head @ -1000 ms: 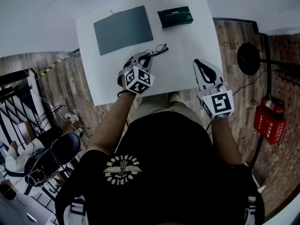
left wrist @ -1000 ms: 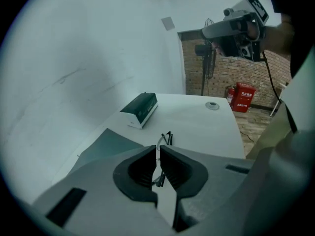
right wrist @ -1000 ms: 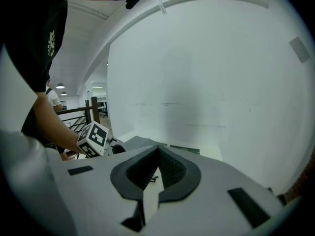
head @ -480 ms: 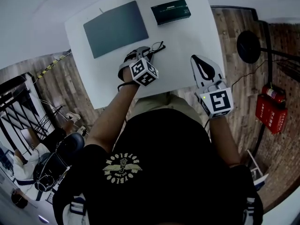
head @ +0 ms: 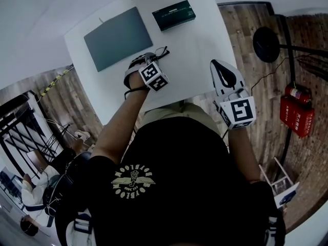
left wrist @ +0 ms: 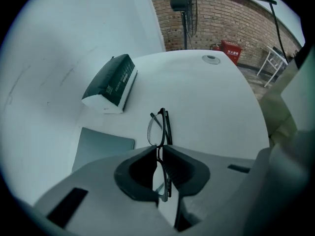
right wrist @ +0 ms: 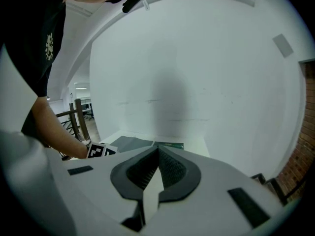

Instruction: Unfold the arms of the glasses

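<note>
The black-rimmed glasses (left wrist: 160, 127) stand on edge on the white table (head: 197, 45), arms folded against the lenses. My left gripper (left wrist: 160, 149) points steeply down and is shut on the frame. One lens sits between the pads, the other sticks out past the tips. In the head view the glasses (head: 161, 52) show just beyond the left gripper (head: 149, 59). My right gripper (head: 215, 64) hovers over the table's near right edge, shut with nothing in it. In the right gripper view its jaws (right wrist: 157, 150) meet, aimed at the white wall.
A dark grey mat (head: 118, 37) lies at the table's far left, with a dark green box (head: 173, 14) beside it. The box (left wrist: 110, 82) lies beyond the glasses. A fan stand (head: 266, 42) and a red extinguisher box (head: 297, 111) are on the floor at right.
The left gripper has sunk toward the table and rolled, staying at the glasses. The right gripper has shifted slightly. The head camera has swung, moving the table left in the picture.
</note>
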A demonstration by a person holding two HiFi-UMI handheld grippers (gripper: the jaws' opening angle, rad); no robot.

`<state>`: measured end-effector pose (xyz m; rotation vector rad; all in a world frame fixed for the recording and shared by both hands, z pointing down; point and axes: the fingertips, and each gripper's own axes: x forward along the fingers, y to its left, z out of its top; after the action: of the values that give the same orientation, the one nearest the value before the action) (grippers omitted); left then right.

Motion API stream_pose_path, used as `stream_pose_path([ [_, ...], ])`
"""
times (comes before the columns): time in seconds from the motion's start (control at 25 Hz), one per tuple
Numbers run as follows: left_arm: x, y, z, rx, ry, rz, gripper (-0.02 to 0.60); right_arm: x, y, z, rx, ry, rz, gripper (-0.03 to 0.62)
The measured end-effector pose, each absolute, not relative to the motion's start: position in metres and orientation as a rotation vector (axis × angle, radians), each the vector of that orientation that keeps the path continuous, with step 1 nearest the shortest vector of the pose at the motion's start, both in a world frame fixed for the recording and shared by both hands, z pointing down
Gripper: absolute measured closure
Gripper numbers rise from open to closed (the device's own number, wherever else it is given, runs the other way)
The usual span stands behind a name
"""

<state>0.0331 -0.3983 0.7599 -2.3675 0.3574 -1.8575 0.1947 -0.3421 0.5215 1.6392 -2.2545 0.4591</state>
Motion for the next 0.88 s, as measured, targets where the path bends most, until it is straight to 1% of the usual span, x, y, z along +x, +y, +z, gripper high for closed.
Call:
stream_pose_path([
  [0.32,0.018,-0.413,0.749,-2.399,0.461,-1.855,0.555,0.212,-0.324,0.503,1.687,-2.246,0.430,0.594],
  [0.48,0.012,-0.409,0.735,-2.525,0.584,-1.782,0.557,0.214,-0.313,0.496,1.679,-2.261,0.410,0.594],
  [0.64,0.008,-0.400,0.716,-2.729,0.760,-1.619,0.557,0.211,-0.301,0.489,1.650,-2.297,0.381,0.594],
  [0.88,-0.002,-0.383,0.660,-2.969,1.067,-1.257,0.557,0.195,-0.284,0.477,1.578,-2.368,0.329,0.594],
])
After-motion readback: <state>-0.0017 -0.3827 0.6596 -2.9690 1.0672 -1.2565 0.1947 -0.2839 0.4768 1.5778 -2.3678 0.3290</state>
